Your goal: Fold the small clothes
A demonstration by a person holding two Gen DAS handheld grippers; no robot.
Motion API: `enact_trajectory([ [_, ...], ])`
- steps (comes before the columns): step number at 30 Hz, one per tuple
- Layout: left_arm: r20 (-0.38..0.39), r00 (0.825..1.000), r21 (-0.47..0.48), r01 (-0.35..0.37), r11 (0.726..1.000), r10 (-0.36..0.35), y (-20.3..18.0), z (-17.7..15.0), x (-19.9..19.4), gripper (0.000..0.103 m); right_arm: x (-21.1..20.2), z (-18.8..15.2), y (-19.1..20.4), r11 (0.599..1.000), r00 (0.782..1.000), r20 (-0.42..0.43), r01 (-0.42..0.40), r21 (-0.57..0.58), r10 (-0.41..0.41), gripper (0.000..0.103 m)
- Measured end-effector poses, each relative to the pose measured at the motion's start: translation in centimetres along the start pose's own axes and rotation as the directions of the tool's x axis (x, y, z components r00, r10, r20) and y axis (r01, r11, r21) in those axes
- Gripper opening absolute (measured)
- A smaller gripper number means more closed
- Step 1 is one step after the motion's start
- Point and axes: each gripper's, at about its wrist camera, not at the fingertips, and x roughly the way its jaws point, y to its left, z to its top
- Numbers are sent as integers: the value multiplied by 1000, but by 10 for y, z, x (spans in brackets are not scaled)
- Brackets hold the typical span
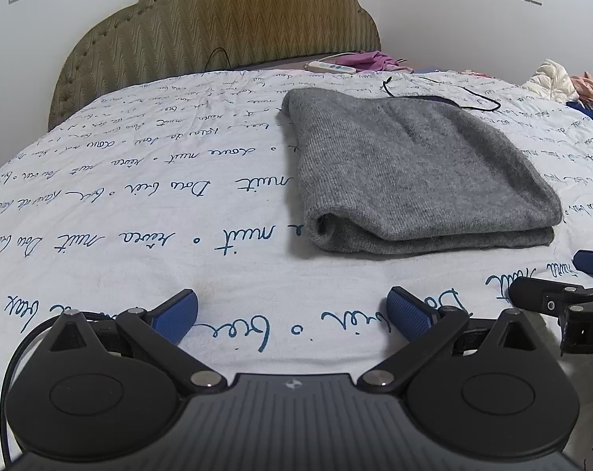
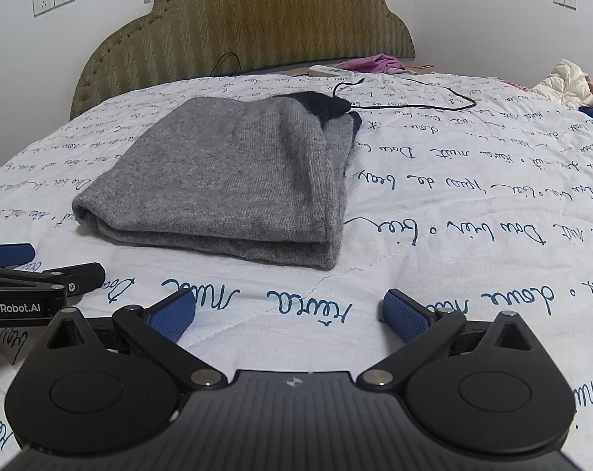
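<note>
A grey knitted garment lies folded in a flat stack on the white bedcover with blue handwriting print. In the right wrist view the grey garment sits ahead and left, with a dark navy part at its far end. My left gripper is open and empty, just above the cover, short of the garment's near edge. My right gripper is open and empty too, also short of the garment. Each gripper shows at the edge of the other's view: the right one, the left one.
A padded olive headboard stands at the far end. A black cable lies on the cover behind the garment. A white power strip and pink cloth lie near the headboard. More clothes are piled at the far right.
</note>
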Motion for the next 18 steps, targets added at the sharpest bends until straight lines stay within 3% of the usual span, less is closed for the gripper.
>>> enact_trajectory([
  [18, -1, 1000, 3, -2, 1000, 2, 0, 0, 0, 103, -1, 0, -1, 1000, 1000, 2, -6, 4, 6, 103],
])
